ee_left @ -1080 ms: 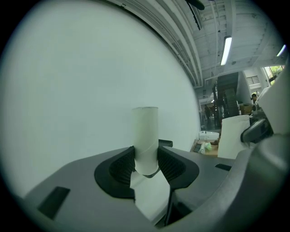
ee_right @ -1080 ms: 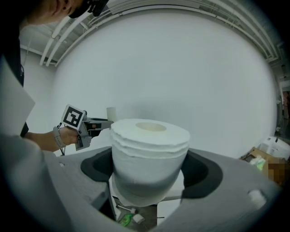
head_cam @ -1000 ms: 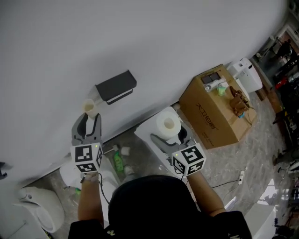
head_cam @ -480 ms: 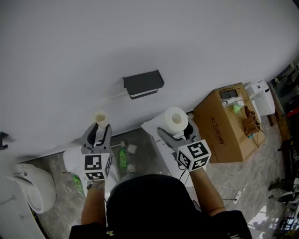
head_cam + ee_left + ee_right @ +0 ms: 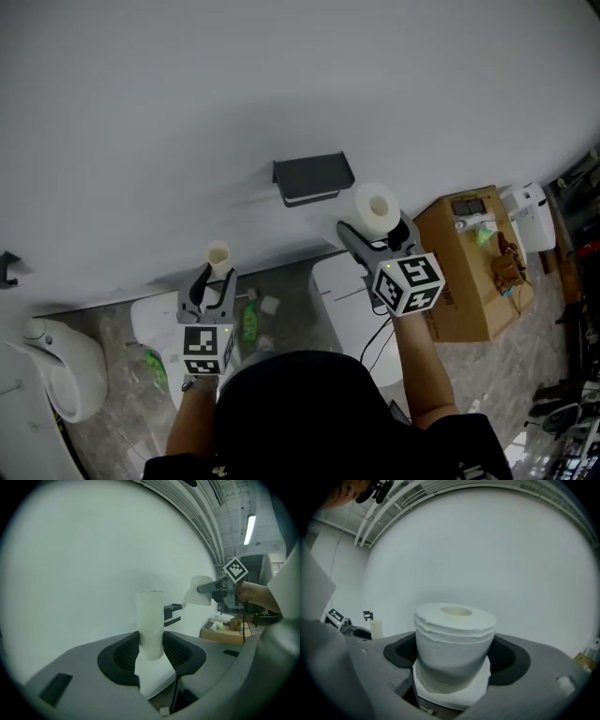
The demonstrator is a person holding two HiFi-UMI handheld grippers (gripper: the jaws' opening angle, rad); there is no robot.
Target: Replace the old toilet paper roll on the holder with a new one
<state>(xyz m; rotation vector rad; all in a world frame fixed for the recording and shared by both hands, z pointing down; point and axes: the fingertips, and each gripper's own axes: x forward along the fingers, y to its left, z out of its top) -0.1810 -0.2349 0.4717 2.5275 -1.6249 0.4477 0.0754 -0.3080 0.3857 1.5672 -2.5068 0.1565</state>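
Cardboard core, bare and upright, is clamped between the jaws of the left gripper, below and left of the dark holder on the wall. The right gripper is clamped on a full white roll, just right of the holder.

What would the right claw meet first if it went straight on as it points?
Probably the bare white wall, the right claw's roll touching first; the holder sits left of that line.
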